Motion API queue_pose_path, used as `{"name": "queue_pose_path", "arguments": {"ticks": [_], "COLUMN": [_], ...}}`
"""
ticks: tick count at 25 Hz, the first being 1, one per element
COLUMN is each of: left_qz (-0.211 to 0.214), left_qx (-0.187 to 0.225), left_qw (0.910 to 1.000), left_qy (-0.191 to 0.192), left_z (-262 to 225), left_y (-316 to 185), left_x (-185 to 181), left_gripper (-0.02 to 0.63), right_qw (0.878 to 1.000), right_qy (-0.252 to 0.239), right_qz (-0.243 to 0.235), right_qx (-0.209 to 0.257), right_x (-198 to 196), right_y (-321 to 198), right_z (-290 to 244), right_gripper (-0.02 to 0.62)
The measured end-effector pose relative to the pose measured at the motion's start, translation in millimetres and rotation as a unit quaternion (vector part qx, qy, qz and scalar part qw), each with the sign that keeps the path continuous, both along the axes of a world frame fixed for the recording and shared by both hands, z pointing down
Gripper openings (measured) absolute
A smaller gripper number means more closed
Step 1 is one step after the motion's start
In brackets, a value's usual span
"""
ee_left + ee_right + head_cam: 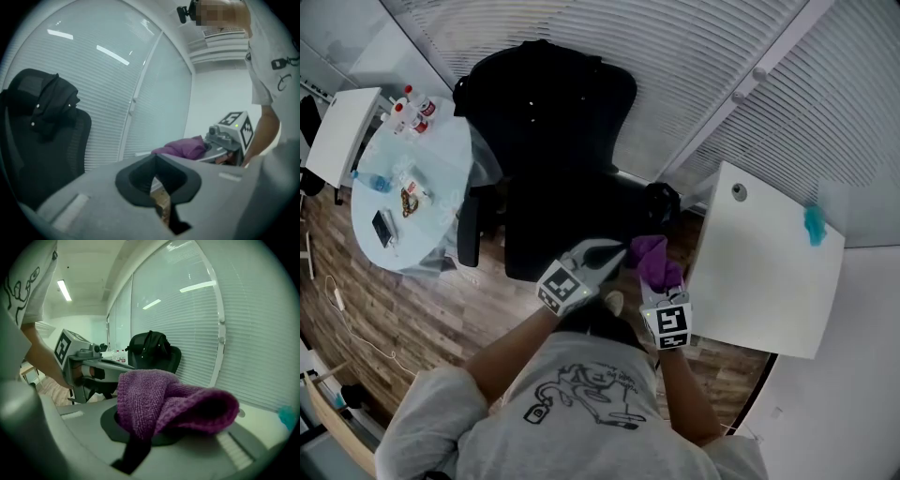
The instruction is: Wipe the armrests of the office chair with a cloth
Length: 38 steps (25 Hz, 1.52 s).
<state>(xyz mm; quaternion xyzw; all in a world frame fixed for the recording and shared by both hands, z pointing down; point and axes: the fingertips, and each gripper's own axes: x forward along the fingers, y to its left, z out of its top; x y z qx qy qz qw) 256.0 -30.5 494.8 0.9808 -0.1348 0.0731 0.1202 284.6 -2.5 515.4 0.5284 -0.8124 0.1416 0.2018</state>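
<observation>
**Cloth held just short of the near armrest**

Head view: the right gripper (657, 285) has its jaws clamped on a bunched purple cloth (652, 255), which sticks out ahead of the jaw tips. The near armrest (661, 202) of the black office chair (553, 141) lies just ahead of the cloth, apart from it, close to the edge of the white desk (759, 262). The far armrest (469, 228) sits well apart on the other side of the seat, beside the round glass table (412, 202); its long axis runs away from the person, and the near one probably does too (it looks foreshortened here). The left gripper (616, 249) hovers just beside the cloth with its jaws drawn together to a point.

Left gripper view: the dark pads (140, 180) meet with nothing between them. Past them lies the cloth (180, 147) in the other gripper, and to the left the chair back (42, 140) with a black garment (54, 105) draped over it.

Right gripper view: the cloth (168, 404) is pinched at its lower fold and mounds over the jaws, with the chair (152, 355) straight beyond against the blinds (187, 310).

Judged from this, the right gripper is the nearer to an armrest, and a short reach forward and down should put the cloth on it.
</observation>
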Motion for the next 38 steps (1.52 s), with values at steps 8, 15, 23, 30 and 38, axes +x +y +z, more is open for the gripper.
{"name": "queue_pose_path", "arguments": {"ticks": [8,15,23,30,38], "left_qz": [-0.001,0.006,0.003,0.003,-0.003], "left_qx": [-0.035,-0.059,-0.076,-0.079,-0.092], "left_qw": [0.9990,0.9955,0.9927,0.9924,0.9908], "left_qy": [-0.026,-0.075,-0.094,-0.095,-0.099], "left_z": [73.2,128.0,146.5,148.2,155.9], "left_y": [-8.1,-7.4,-9.1,-16.8,-24.7], "left_x": [6.0,3.1,-1.2,-2.2,-11.8], "left_gripper": [0.002,0.002,0.002,0.002,0.002], "right_qw": [0.997,0.989,0.977,0.975,0.972], "right_qy": [0.002,0.010,0.006,0.003,0.003], "right_qz": [-0.007,-0.013,-0.017,-0.025,-0.023], "right_qx": [-0.073,-0.149,-0.214,-0.223,-0.235], "right_x": [6.6,10.4,8.0,8.8,11.1], "right_y": [-9.9,-13.2,-10.0,-18.9,-60.8], "right_z": [92.8,170.5,216.3,218.5,223.4], "right_gripper": [0.034,0.034,0.034,0.034,0.034]}}
